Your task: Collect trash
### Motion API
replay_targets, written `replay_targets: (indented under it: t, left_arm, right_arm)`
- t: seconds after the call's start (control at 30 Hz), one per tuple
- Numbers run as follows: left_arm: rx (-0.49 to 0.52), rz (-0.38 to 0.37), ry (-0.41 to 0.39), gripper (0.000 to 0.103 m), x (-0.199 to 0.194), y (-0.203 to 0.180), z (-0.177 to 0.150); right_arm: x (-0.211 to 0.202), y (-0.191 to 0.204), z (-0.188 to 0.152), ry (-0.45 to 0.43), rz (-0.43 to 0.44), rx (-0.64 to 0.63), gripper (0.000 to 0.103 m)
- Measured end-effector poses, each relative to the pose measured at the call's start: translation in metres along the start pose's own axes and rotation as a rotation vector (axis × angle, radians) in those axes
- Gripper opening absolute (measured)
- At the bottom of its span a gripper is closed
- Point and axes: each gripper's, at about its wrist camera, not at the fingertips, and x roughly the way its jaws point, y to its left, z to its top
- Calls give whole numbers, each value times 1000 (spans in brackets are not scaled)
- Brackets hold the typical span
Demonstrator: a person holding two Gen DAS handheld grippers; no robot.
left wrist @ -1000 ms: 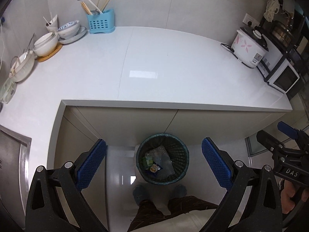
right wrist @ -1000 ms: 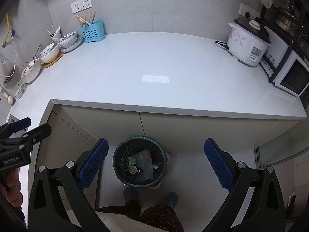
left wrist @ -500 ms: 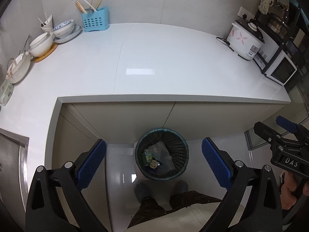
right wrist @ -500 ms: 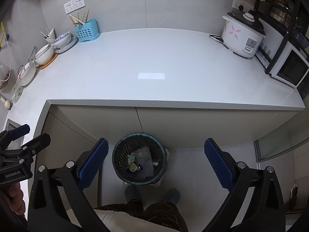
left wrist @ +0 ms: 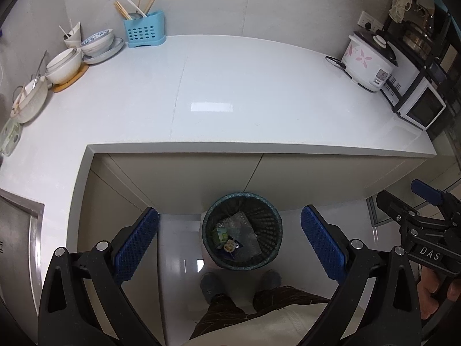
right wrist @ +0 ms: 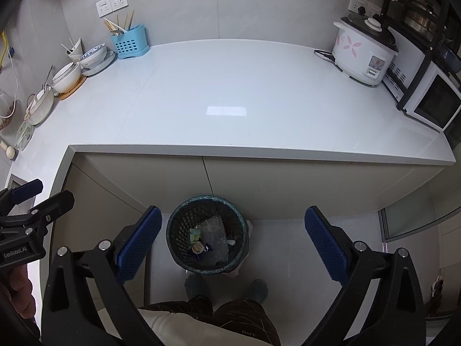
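A dark mesh trash bin (left wrist: 242, 232) stands on the floor below the counter edge; it also shows in the right wrist view (right wrist: 207, 235). It holds a clear plastic sheet (left wrist: 243, 232), a green carton (left wrist: 219, 234) and a small wrapper (left wrist: 229, 246). My left gripper (left wrist: 229, 243) is open and empty, high above the bin. My right gripper (right wrist: 230, 243) is open and empty too, the bin just left of its centre. Each gripper shows at the edge of the other's view.
A white counter (left wrist: 245, 101) carries bowls (left wrist: 64, 65) and a blue utensil holder (left wrist: 144, 30) at the back left, a rice cooker (left wrist: 367, 62) and a microwave (left wrist: 420, 106) on the right. A sink (left wrist: 17, 230) lies at the left. My feet (left wrist: 239, 284) stand by the bin.
Both grippers have stayed open and empty. Both views have drifted slightly, with the counter sitting a little lower in frame than half a second ago.
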Motion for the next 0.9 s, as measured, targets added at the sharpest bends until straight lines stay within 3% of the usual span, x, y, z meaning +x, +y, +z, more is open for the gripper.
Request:
replay_targets:
  t: [0.9]
  left_arm:
    - [14,18,2,97,3,-3,0]
  right_arm:
    - [5,1,0,12,6,-1,95]
